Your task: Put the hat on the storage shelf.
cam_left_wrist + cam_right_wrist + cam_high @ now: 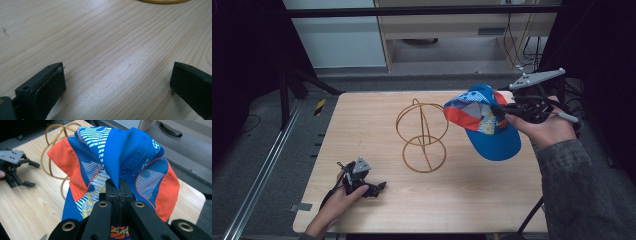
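Observation:
A blue and orange cap [486, 122] hangs in the air over the table's right side, pinched by my right gripper [502, 114]. In the right gripper view the jaws are shut on a fold of the cap's [120, 160] blue crown fabric. A gold wire stand [422, 132] made of rings stands at the table's middle, just left of the cap. My left gripper [379, 188] rests low at the front left of the table, open, with bare wood between its fingers [47, 90]. The left gripper [15, 170] also appears at the left of the right gripper view.
The light wooden table [462, 195] has bare room at the front and right. The yellow base ring [163, 1] of the stand lies just ahead of the left gripper. Beyond the table are a floor, a cabinet [462, 25] and dark curtains.

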The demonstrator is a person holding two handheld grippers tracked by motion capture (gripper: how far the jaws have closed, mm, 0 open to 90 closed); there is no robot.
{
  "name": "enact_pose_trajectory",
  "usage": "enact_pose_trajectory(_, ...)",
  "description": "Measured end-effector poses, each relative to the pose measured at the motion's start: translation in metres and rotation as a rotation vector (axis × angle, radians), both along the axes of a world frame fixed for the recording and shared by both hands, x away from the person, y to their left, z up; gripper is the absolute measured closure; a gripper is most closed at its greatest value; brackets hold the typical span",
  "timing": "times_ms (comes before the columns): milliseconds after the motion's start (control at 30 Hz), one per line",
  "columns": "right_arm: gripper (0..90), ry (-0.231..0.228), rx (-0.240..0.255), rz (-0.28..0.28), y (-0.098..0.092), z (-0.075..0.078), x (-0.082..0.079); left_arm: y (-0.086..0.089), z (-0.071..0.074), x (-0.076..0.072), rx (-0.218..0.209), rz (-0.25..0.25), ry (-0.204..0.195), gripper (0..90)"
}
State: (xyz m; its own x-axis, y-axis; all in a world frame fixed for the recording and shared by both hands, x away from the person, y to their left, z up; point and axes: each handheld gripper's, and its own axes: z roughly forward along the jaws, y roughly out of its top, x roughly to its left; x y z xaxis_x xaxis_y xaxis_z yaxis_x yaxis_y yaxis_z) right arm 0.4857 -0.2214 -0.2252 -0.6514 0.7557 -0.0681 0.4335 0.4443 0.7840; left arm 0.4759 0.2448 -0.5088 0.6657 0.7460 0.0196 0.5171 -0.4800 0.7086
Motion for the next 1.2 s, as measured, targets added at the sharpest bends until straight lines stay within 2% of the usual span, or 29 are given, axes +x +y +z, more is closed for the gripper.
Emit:
enact_pose_trajectory(300,89.9,-0.017,-0.011,0.04,0.019,0.016,0.009,0.0,0.0,0.0,0.0,0.0,0.0,0.0)
enact_pose_trajectory(667,89.9,-0.052,-0.015,0.105,0.061,0.037,0.028,0.0,0.0,0.0,-0.001,0.0,0.0,0.0)
enact_pose_trajectory(1067,89.9,-0.028,-0.068,0.144,0.097,0.034,0.05,0.0,0.0,0.0,-0.001,-0.001,0.001,0.0)
enact_pose_trajectory(1200,89.9,-0.017,-0.05,0.162,0.104,0.032,0.056,0.0,0.0,0.0,-0.001,-0.001,0.001,0.0)
